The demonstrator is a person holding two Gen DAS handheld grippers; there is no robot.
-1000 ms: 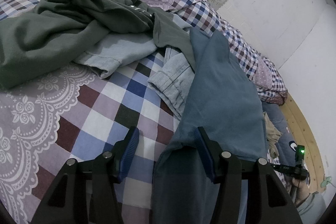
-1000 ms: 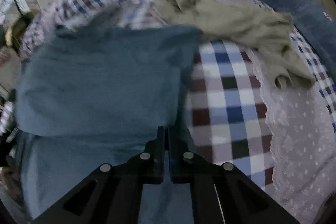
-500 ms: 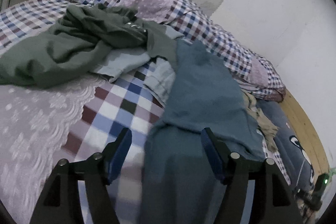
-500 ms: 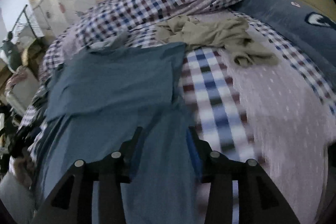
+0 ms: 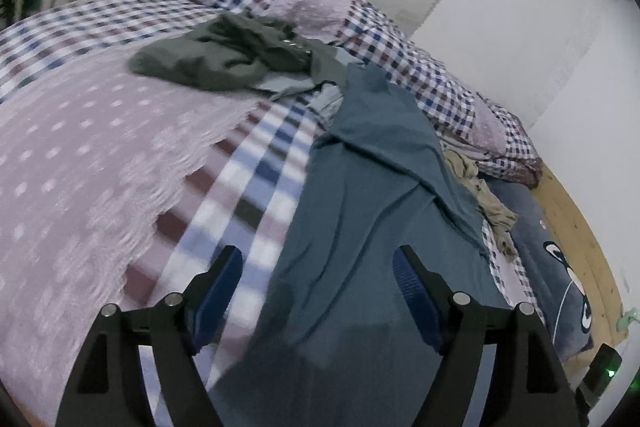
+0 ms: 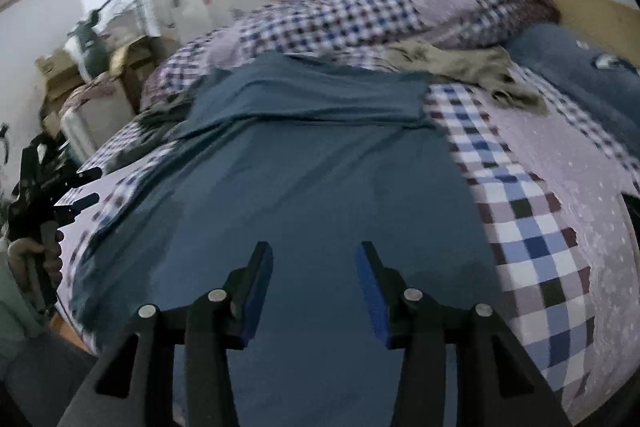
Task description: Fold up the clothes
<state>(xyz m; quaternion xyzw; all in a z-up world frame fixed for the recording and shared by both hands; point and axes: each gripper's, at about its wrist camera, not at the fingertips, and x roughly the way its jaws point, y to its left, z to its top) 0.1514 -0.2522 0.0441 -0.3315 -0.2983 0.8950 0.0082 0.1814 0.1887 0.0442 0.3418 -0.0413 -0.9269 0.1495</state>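
Teal garment (image 5: 360, 211) lies spread flat on the checked bedspread (image 5: 256, 187), its far end folded back over itself. Left gripper (image 5: 318, 279) hangs above its near edge, jaws wide and empty; right gripper (image 6: 314, 283) does likewise, with nothing between its blue pads (image 6: 370, 287).

Blue garments: one (image 5: 360, 227); spread flat
Green garments: one (image 5: 224, 63); crumpled
Tan garments: one (image 5: 480, 195)
Grippers: two (image 5: 316, 291) (image 6: 314, 287); both spread wide
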